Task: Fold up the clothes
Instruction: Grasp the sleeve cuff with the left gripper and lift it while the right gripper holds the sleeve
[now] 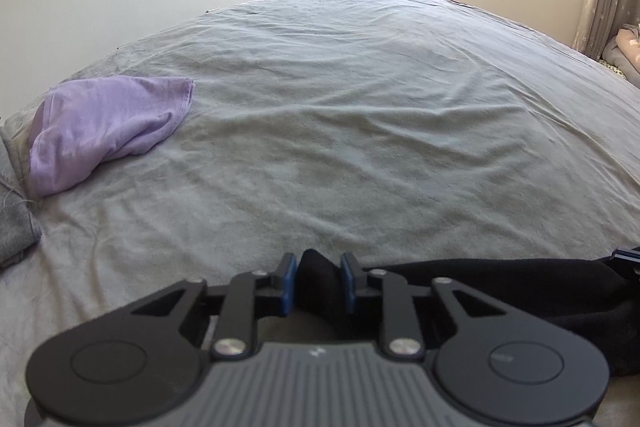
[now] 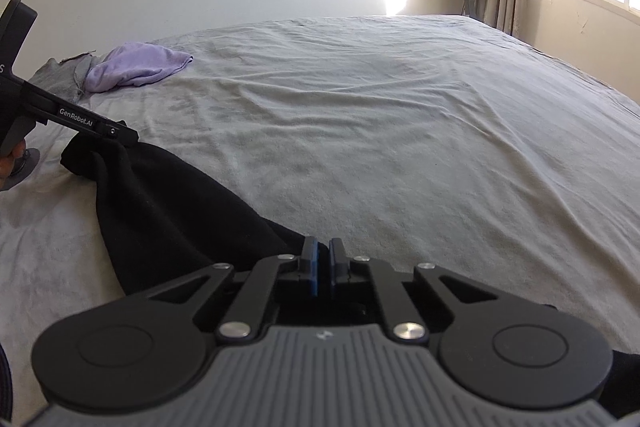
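Garment: black garment (image 2: 160,203), soft, matte, stretched in a band across the near edge of the grey bed sheet (image 1: 340,107).
Left gripper (image 1: 319,281): pads pinching a bunched black fold.
Right gripper (image 2: 322,269): jaws nearly together at the garment's other end; cloth between the pads not visible.
Reference: lilac cloth (image 1: 108,123) well beyond the garment.

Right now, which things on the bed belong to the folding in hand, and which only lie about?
In hand:
- black garment
- left gripper, clamped on it
- right gripper, shut at its edge

Lying about:
- folded purple cloth
- grey cloth
- grey bedsheet
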`<state>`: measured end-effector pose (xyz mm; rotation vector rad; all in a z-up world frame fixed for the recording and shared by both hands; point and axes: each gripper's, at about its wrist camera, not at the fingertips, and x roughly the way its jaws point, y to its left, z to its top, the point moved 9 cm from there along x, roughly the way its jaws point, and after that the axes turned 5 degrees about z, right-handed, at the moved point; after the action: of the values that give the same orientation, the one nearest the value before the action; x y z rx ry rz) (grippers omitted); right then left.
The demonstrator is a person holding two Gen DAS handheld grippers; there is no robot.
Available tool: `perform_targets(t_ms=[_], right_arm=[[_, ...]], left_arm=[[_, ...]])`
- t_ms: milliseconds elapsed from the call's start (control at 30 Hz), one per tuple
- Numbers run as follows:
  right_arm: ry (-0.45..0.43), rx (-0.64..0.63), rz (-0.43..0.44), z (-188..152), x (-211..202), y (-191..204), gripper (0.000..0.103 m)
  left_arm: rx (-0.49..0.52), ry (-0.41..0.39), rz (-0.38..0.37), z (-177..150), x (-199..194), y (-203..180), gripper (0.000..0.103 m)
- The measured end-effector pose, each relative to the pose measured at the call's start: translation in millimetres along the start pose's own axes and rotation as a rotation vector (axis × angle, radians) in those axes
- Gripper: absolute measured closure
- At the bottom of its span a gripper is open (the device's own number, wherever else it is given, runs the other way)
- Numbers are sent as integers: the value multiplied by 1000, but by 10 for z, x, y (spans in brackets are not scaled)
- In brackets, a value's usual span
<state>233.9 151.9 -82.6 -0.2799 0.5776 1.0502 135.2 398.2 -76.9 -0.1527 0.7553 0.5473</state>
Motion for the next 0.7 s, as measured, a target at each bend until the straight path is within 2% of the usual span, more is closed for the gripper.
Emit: perform_targets(t_ms=[267, 400, 500, 533, 600, 700], right_arm=[[-159, 16, -74, 216, -186, -80, 98], [-133, 2, -120, 189, -63, -73, 98], [-72, -26, -160, 102, 97, -62, 98], [-63, -31, -165, 85, 112, -60, 98], [-60, -38, -168, 77, 100, -54, 98], [-83, -27, -126, 120, 1, -15, 94]], left_arm=[[30, -237, 87, 250, -167, -57, 90], [83, -274, 126, 228, -85, -119, 88], [116, -257, 157, 178, 6, -125, 75], [110, -239, 165, 174, 17, -103, 60], [48, -204, 146, 184, -21, -33, 43], [-99, -142, 72, 201, -142, 86, 38]])
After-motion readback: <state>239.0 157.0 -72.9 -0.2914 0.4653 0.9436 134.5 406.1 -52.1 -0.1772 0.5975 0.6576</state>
